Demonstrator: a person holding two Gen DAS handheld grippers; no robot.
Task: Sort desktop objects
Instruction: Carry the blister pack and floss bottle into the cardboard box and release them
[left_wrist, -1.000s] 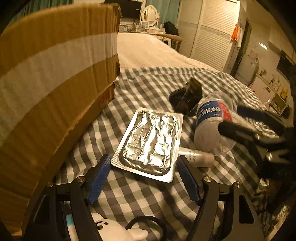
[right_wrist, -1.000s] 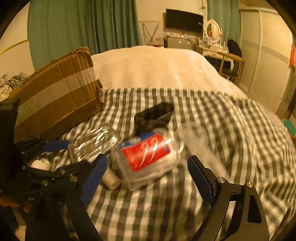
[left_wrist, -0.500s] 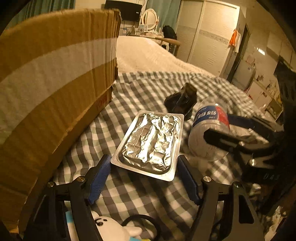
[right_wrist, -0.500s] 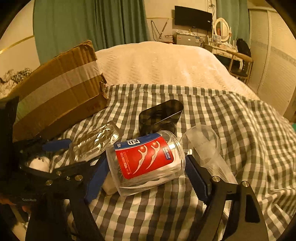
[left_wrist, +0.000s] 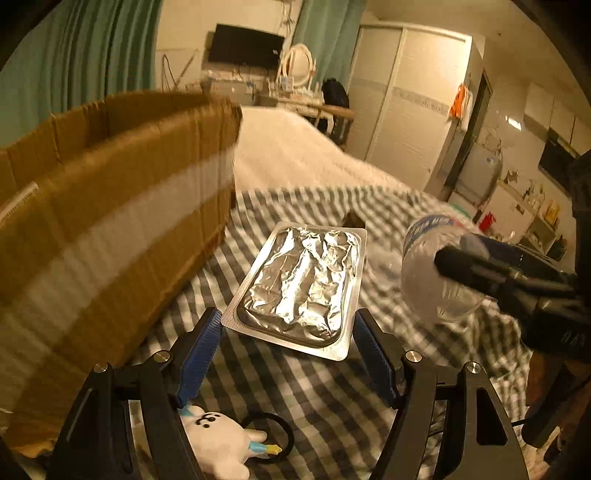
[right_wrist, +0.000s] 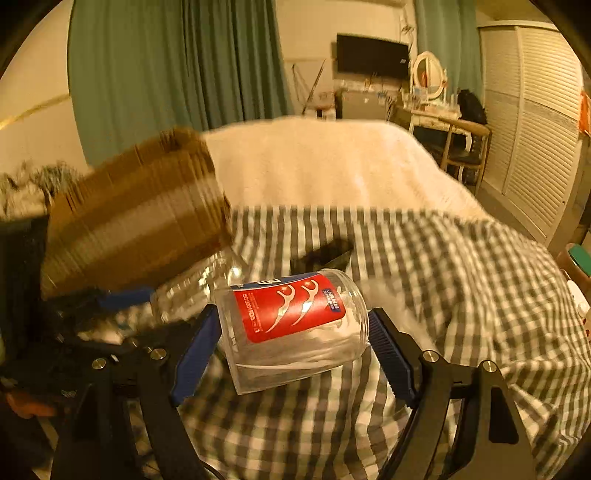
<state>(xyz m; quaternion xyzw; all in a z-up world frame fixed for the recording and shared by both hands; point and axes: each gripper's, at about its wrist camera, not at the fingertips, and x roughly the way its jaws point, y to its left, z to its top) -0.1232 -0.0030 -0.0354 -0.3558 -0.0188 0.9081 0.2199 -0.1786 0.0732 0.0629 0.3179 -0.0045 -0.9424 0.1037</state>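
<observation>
My left gripper (left_wrist: 286, 341) is shut on a silver foil blister pack (left_wrist: 301, 284) and holds it above the checked cloth (left_wrist: 295, 391). My right gripper (right_wrist: 295, 343) is shut on a clear plastic jar with a red floss-pick label (right_wrist: 291, 325), lifted off the cloth; the jar also shows in the left wrist view (left_wrist: 432, 269). A brown cardboard box (left_wrist: 103, 221) with a pale tape stripe stands at the left, and it shows in the right wrist view (right_wrist: 136, 218). A black object (right_wrist: 325, 254) lies on the cloth behind the jar.
A white plush toy with a black ring (left_wrist: 225, 439) lies under my left gripper. A white bedspread (right_wrist: 321, 166) lies beyond the checked cloth (right_wrist: 461, 266). A desk, chair and wardrobe (right_wrist: 532, 122) stand at the back right.
Both grippers have risen, the left with the foil pack and the right with the jar. The jar's lid and a small white tube are out of sight. The box's open top shows.
</observation>
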